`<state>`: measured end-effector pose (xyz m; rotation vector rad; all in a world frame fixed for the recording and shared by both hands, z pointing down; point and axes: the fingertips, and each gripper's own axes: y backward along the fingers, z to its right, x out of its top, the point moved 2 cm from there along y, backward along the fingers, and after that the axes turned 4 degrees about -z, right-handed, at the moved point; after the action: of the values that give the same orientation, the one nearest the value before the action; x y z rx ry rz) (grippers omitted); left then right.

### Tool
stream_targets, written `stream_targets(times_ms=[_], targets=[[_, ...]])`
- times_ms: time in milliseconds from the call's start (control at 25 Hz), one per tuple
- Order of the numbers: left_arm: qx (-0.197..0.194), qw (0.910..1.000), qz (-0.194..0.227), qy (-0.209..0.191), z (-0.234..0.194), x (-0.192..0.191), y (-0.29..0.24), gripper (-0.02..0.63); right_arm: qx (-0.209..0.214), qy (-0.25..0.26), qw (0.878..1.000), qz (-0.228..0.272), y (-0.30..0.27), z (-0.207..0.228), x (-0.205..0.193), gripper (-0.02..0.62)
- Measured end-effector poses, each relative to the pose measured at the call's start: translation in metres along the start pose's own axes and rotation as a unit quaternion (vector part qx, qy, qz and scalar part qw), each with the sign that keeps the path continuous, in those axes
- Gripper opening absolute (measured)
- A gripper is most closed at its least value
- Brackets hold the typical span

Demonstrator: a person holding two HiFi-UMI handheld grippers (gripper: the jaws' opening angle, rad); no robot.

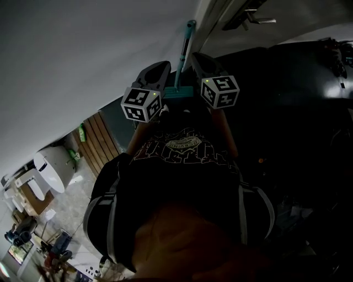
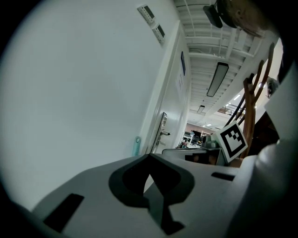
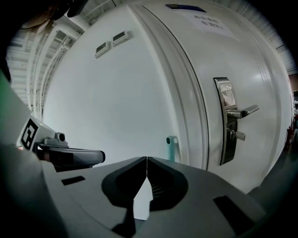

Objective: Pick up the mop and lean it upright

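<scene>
The white wall point(image 1: 83, 55) fills the upper left of the head view, and the teal mop point(image 1: 183, 52) leans on it at upper centre beside the door frame point(image 1: 212, 14), long axis upright. It stands just ahead, between the left gripper point(image 1: 164, 66) and the right gripper point(image 1: 196, 57), about equally near both. Each gripper's jaws are clenched together on nothing

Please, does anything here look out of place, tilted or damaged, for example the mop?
Nothing stands out. The mop leans upright against the white wall, just beside the door, and shows no visible damage. The left gripper and the right gripper are both shut and hold nothing.
</scene>
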<state>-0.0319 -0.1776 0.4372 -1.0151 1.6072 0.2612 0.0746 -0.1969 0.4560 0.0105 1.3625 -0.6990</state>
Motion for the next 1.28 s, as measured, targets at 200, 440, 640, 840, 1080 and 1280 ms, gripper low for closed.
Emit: stream_targets(times_ms=[200,440,640,840,1080,1280], targets=[[-0.003,1.0,-0.002,0.0,0.006,-0.003,0.001,0.048,0.009,0.0,1.0,0.002,0.015,-0.012,-0.003,0.02],[-0.004,1.0,-0.003,0.002,0.013,-0.006,0.001,0.048,0.021,0.0,1.0,0.004,0.03,-0.023,-0.002,0.019],[-0.008,0.9999,-0.003,0.006,0.019,-0.007,0.0,0.048,0.035,-0.003,0.999,-0.001,0.039,-0.031,-0.006,0.019],[-0.012,0.9999,0.0,0.006,0.025,-0.006,0.0,0.048,0.049,0.003,0.999,-0.005,0.044,-0.04,-0.007,0.019],[-0.014,0.9999,-0.001,0.003,0.03,-0.008,0.002,0.048,0.056,0.008,0.998,-0.003,0.051,-0.045,-0.005,0.018],[-0.013,0.9999,0.0,0.002,0.031,-0.008,0.005,0.048,0.056,0.015,0.998,-0.008,0.054,-0.048,-0.006,0.018]])
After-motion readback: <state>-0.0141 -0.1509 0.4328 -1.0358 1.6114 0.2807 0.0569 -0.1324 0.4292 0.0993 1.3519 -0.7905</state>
